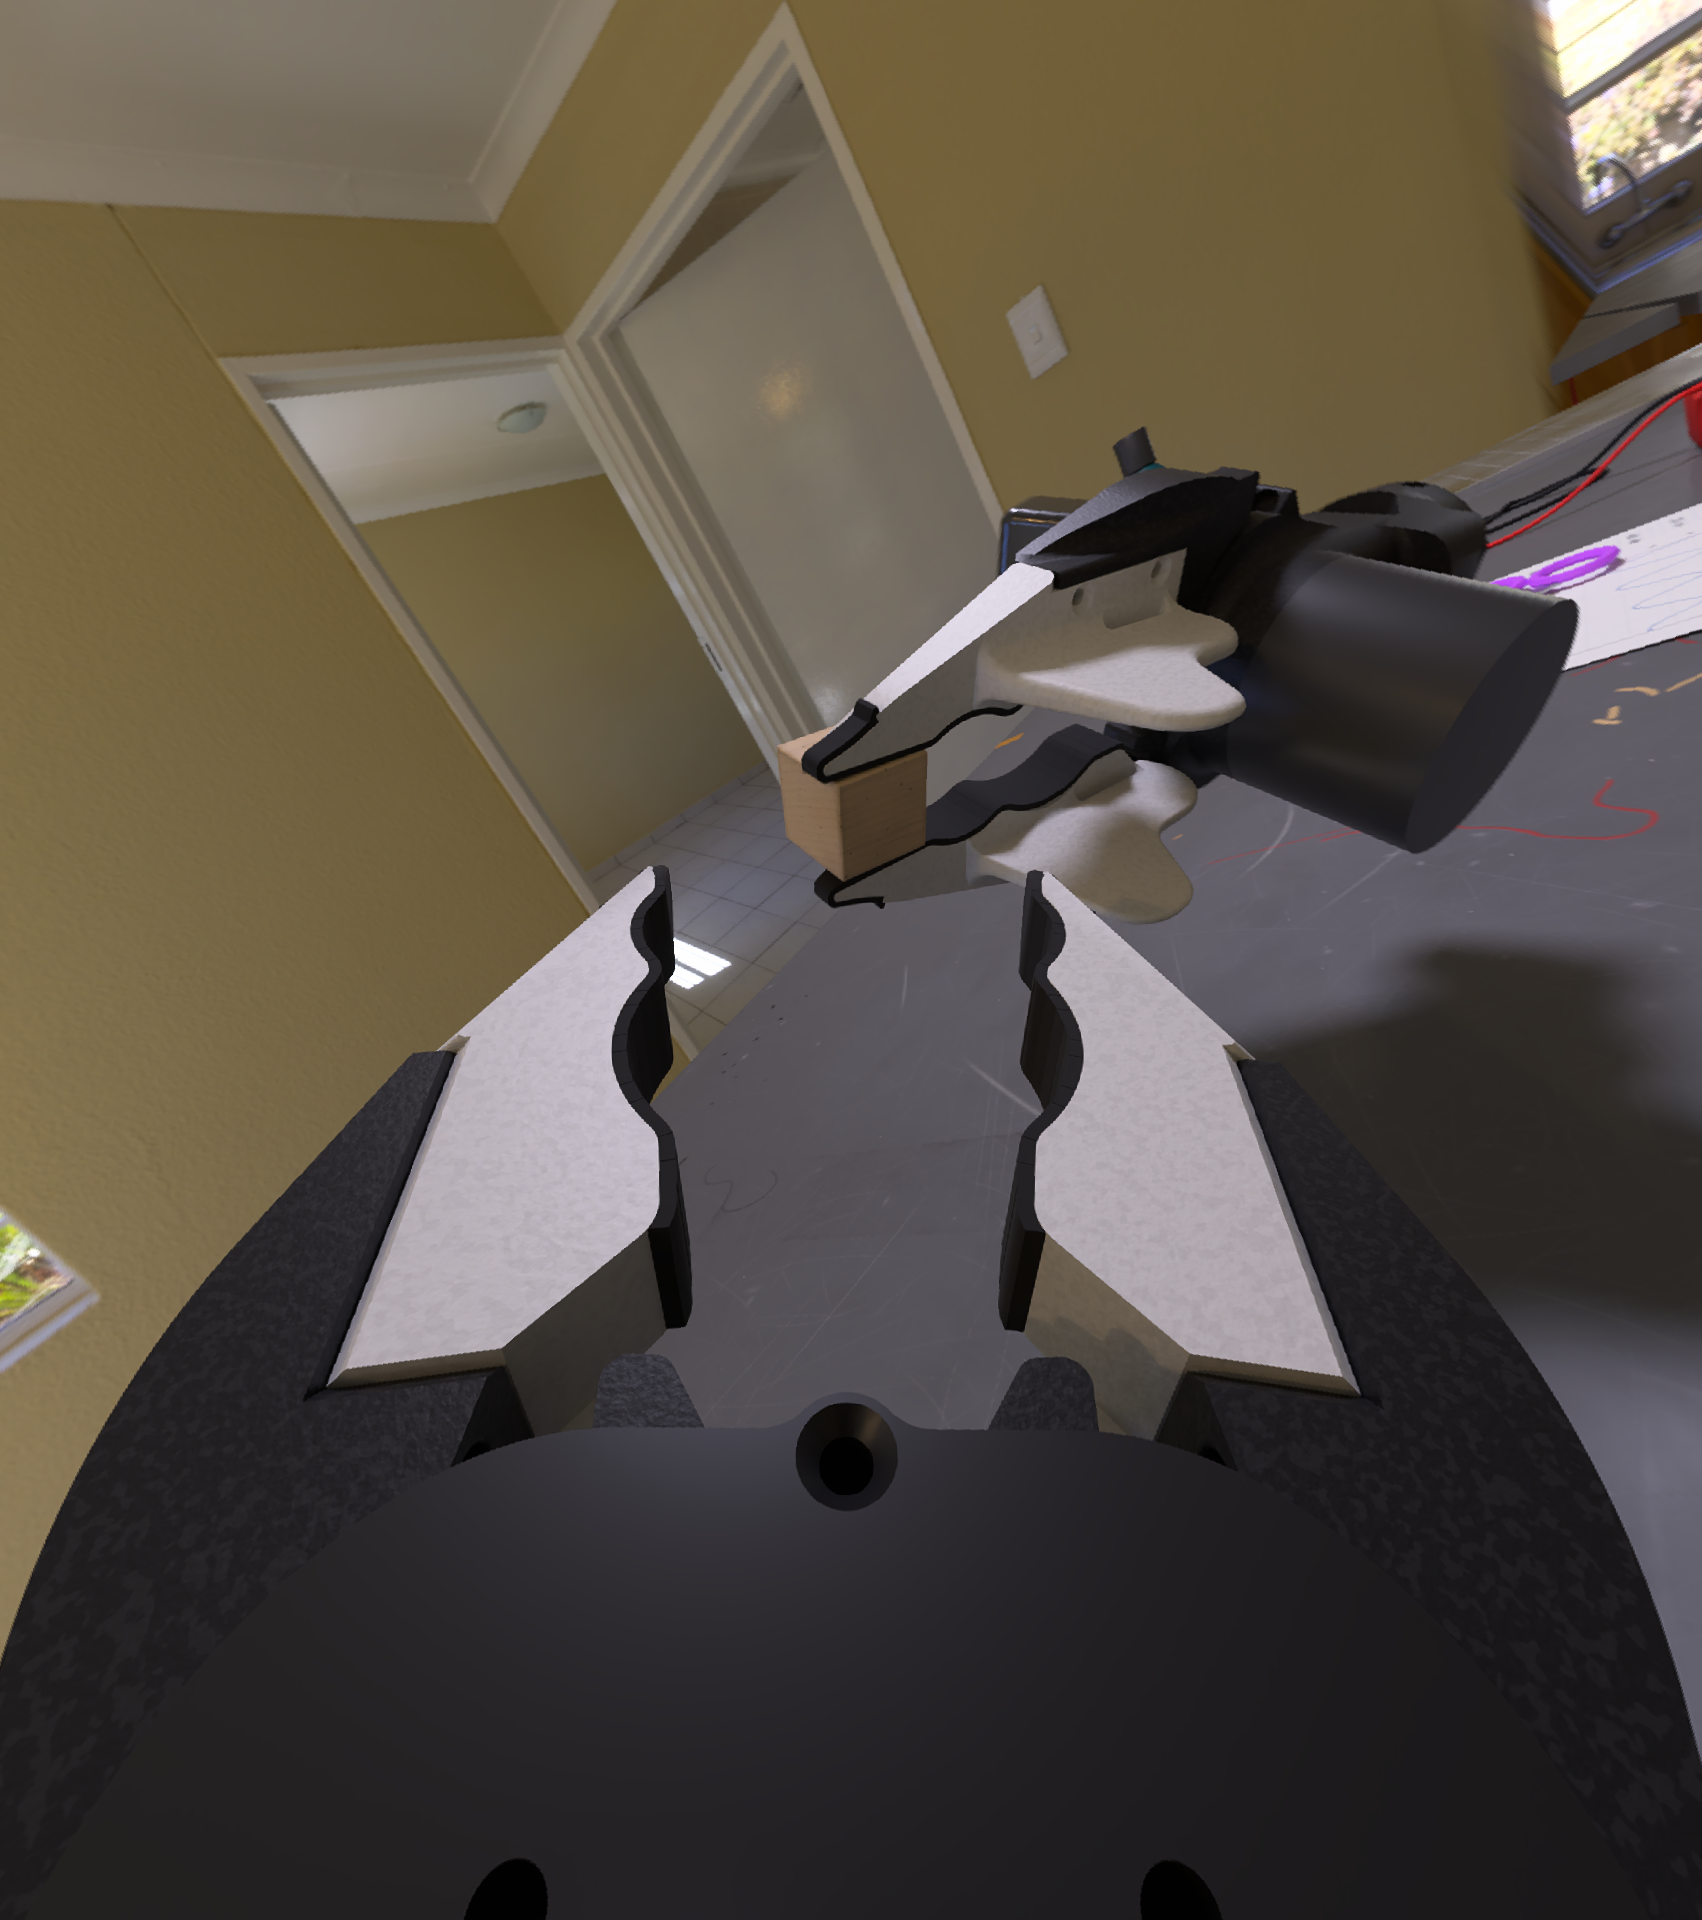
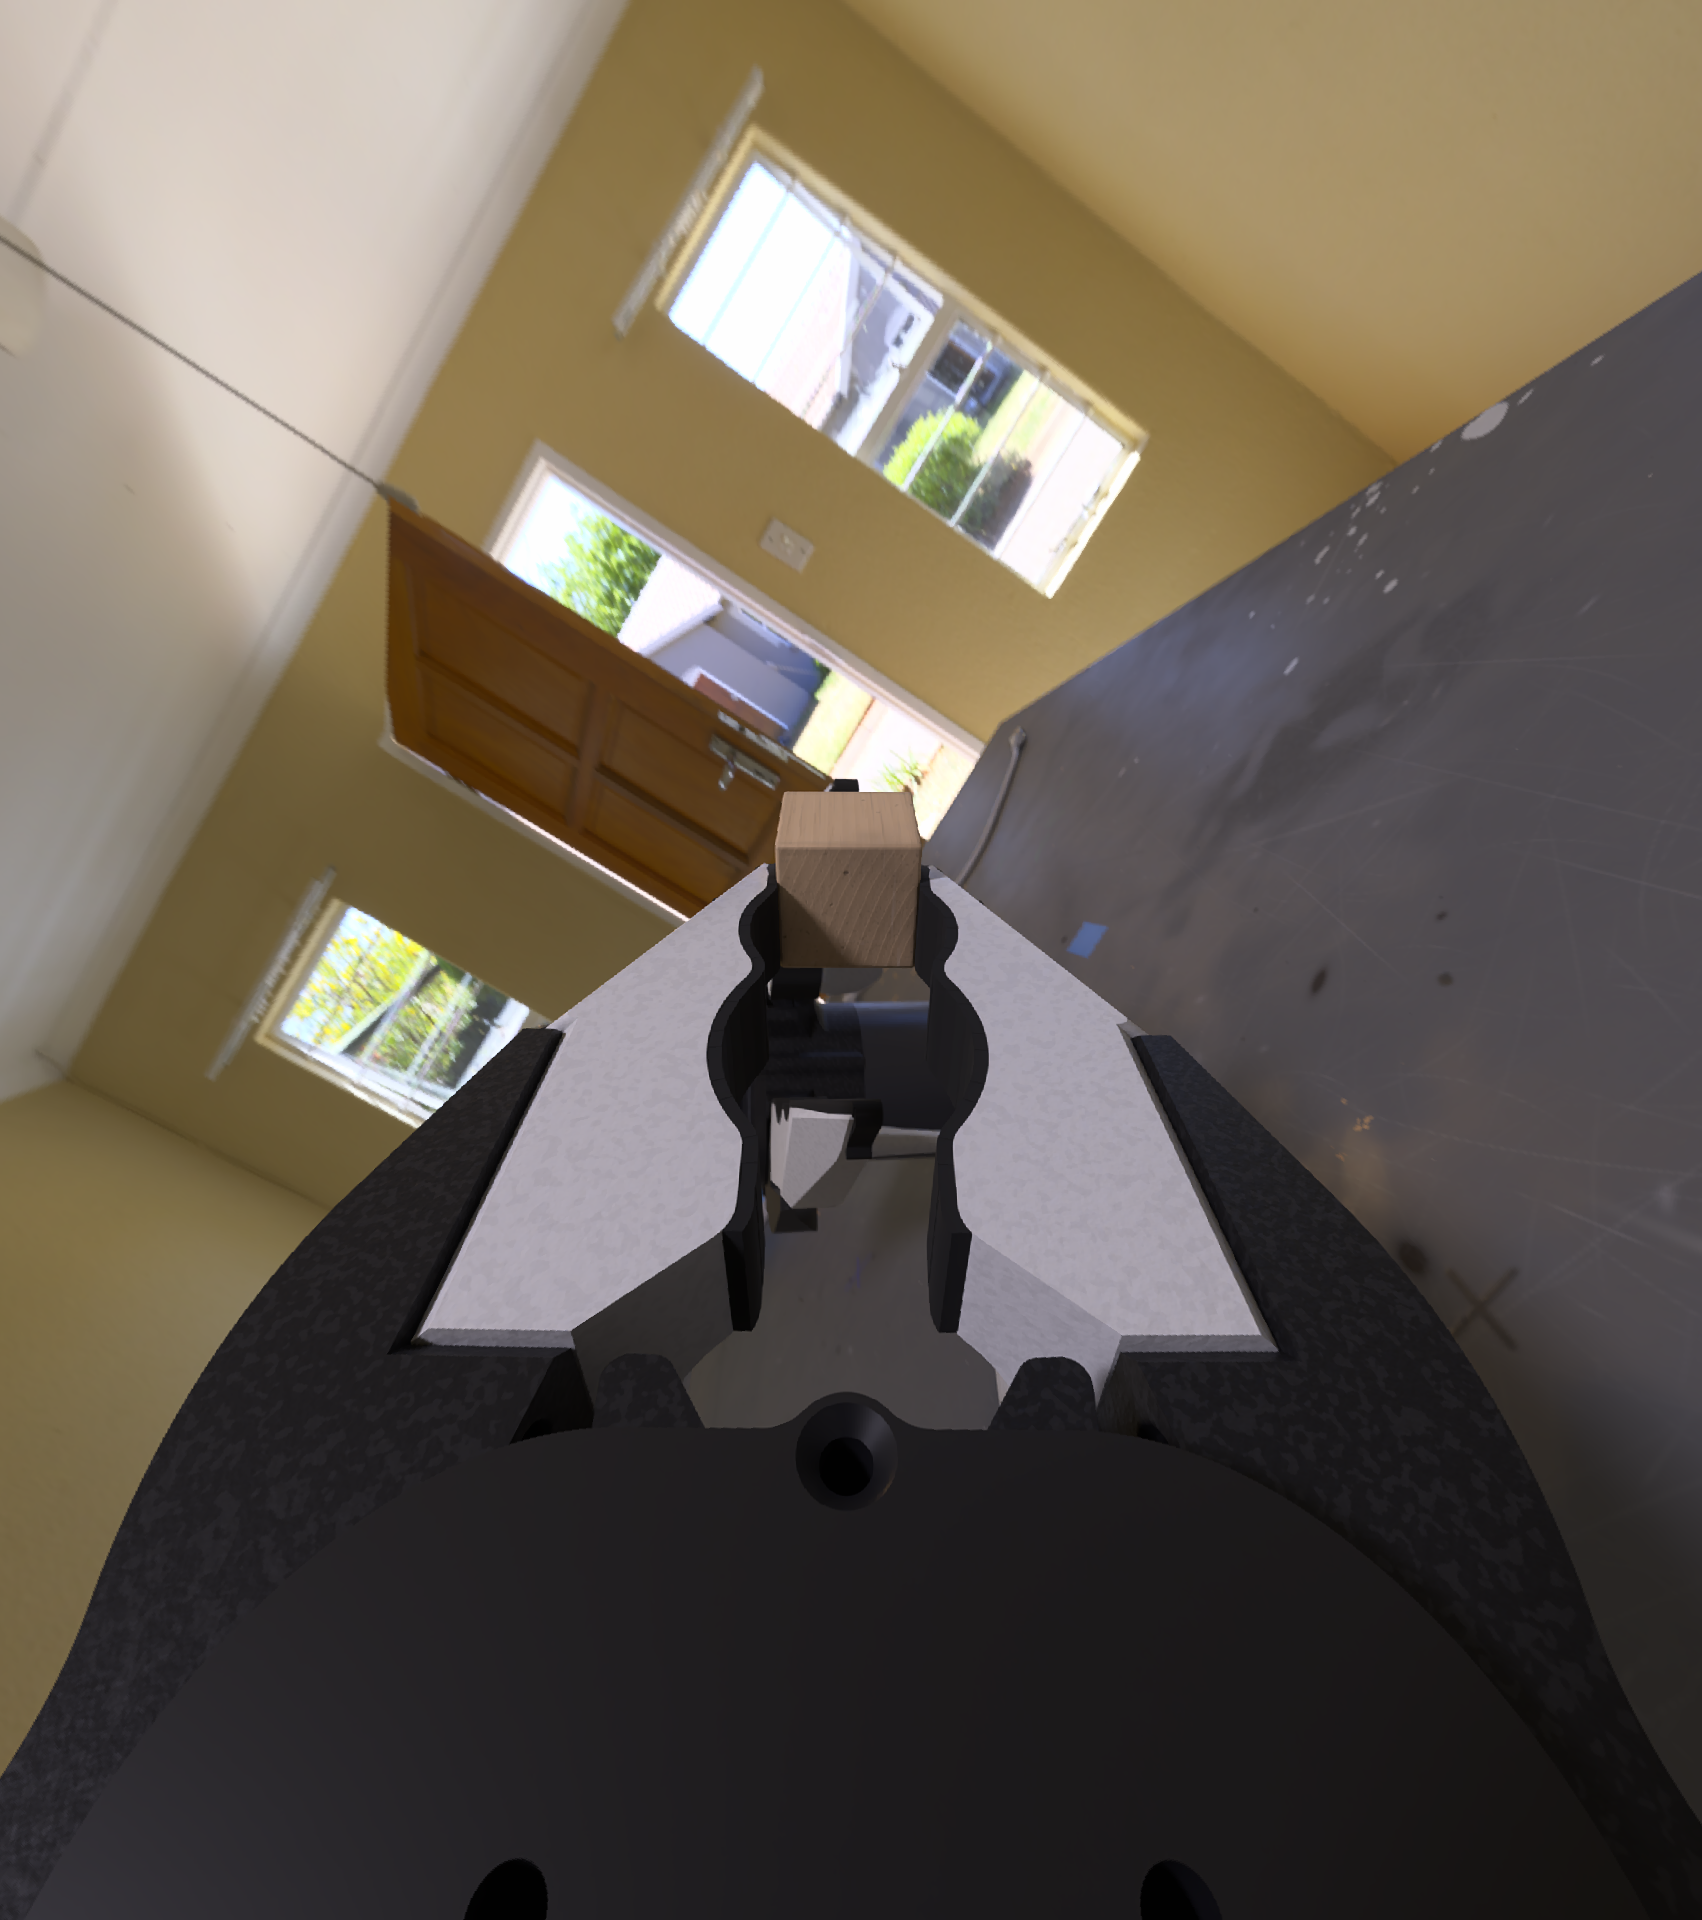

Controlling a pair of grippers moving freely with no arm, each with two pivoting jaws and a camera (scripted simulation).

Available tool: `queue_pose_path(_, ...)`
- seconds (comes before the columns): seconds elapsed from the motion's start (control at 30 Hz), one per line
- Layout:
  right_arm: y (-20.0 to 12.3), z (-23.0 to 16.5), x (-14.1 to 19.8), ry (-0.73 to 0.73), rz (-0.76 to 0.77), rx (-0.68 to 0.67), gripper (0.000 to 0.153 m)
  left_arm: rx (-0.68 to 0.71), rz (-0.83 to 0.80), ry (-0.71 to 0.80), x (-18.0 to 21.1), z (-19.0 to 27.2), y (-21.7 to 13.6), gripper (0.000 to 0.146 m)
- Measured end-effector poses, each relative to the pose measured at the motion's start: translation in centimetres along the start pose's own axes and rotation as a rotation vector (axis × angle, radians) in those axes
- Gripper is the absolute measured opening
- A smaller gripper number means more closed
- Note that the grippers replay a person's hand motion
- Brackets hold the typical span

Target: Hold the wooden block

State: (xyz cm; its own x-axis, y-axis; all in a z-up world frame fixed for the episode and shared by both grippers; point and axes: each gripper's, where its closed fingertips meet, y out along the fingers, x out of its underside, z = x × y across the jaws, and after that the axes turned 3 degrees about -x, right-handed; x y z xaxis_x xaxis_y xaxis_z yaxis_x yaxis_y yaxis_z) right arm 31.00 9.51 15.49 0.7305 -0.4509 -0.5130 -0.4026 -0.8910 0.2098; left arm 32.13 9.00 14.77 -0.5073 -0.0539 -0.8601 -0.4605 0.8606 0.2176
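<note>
Left gripper point(image 1: 845, 883): fingers spread wide, nothing between the pads, tips pointing toward the right gripper point(image 1: 852, 821). Right gripper: raised above the surface, fingertips point(image 2: 933, 914) clamped on opposite faces of a held item.

Setting: a room in a home, serving as a workbench area.
Yellow walls point(image 1: 151, 644), white-framed windows point(image 2: 904, 358) and a panelled wooden door point(image 2: 577, 727) (standing open to a garden) are showing a house; a scratched grey worktable point(image 1: 1449, 1143) is carrying a red cable point(image 1: 1595, 447) and a printed sheet point(image 1: 1699, 582).
</note>
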Motion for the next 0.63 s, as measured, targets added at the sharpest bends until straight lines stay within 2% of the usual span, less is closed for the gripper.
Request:
queue_pose_path(0.27, -0.5, 0.1, 2.5, -0.060, -0.268, 0.049, 0.025, 0.086, -0.020, 0.024, 0.5, 1.1, 0.2, 0.074)
queue_pose_path(0.5, -0.7, 0.0, 3.8, -0.045, -0.363, 0.036, 0.025, 0.138, -0.006, 0.082, 0.4, 2.4, 0.2, 0.071)
queue_pose_path(0.63, -0.8, -0.1, 4.4, -0.030, -0.412, 0.019, 0.025, 0.155, -0.008, 0.055, 0.4, 2.6, 0.3, 0.082)
